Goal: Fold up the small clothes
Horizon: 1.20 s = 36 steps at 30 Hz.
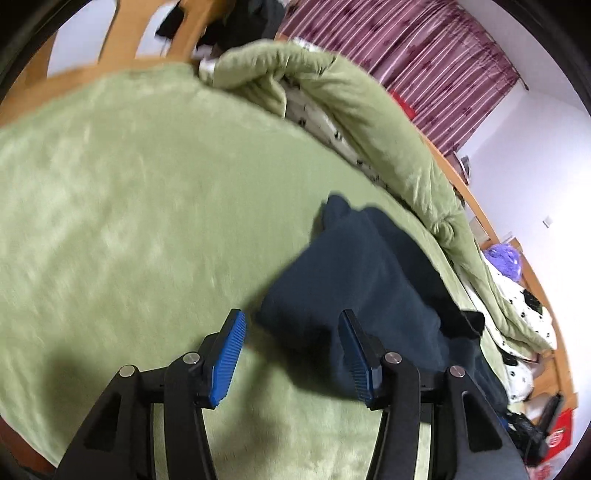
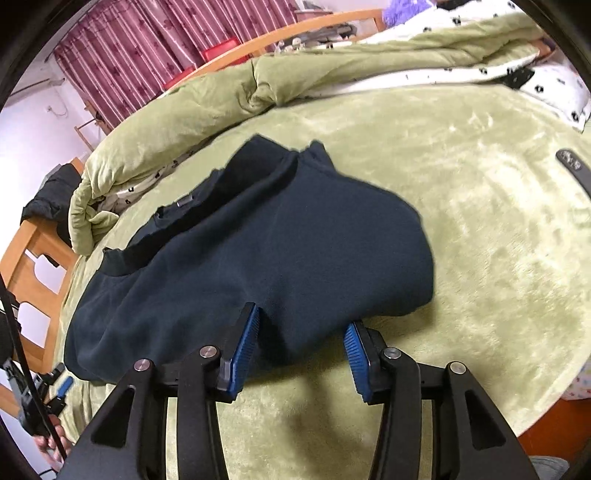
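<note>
A dark navy garment (image 2: 266,251) lies folded over on the green blanket (image 2: 480,229) of the bed; it also shows in the left wrist view (image 1: 362,280), with a black ribbed hem on its far side. My left gripper (image 1: 291,321) is open, its blue pads (image 1: 229,354) spread just above the near edge of the garment. My right gripper (image 2: 303,325) is open too, its pads (image 2: 243,350) on either side of the garment's near edge, with cloth lying between them.
A bunched green quilt (image 1: 369,110) with a white spotted lining runs along the far side of the bed. Behind it are a wooden bed frame (image 2: 303,29) and maroon curtains (image 1: 424,48). A wooden chair (image 2: 33,258) stands at the left.
</note>
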{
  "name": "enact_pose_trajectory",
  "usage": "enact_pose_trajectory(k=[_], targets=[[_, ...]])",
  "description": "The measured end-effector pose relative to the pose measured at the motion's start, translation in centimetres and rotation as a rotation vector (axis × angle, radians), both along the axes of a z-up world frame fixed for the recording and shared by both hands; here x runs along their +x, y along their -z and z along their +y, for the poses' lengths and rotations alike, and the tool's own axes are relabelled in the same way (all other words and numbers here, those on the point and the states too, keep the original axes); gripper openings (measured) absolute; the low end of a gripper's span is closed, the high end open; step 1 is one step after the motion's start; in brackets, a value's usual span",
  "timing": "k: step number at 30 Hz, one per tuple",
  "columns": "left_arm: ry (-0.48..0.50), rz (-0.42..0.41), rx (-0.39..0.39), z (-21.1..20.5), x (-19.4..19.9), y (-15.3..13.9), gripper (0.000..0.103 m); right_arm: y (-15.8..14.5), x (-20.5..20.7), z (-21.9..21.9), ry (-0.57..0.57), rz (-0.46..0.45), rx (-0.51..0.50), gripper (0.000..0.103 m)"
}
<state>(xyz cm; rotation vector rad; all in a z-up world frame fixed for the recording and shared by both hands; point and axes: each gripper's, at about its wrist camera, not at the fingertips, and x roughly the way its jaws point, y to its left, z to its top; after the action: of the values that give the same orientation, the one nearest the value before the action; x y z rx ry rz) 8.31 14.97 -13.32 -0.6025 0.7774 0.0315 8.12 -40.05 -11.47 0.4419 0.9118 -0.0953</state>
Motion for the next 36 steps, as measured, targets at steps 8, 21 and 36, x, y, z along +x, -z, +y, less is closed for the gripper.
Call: enact_pose_trajectory(k=[8,21,36], targets=[[0.045,-0.041,0.04,-1.4,3.6,-3.3,0.05,-4.9,1.9,0.6,-0.028,-0.107,-0.154,0.048],[0.17,-0.014,0.213,-7.2,14.0,-3.8,0.05,-3.6,14.2,2.1,-0.163,-0.104,-0.206,0.056],[0.333,0.153,0.239,-8.9,22.1,3.7,0.049,4.5,23.3,-0.4,-0.206,0.067,-0.125,0.062]])
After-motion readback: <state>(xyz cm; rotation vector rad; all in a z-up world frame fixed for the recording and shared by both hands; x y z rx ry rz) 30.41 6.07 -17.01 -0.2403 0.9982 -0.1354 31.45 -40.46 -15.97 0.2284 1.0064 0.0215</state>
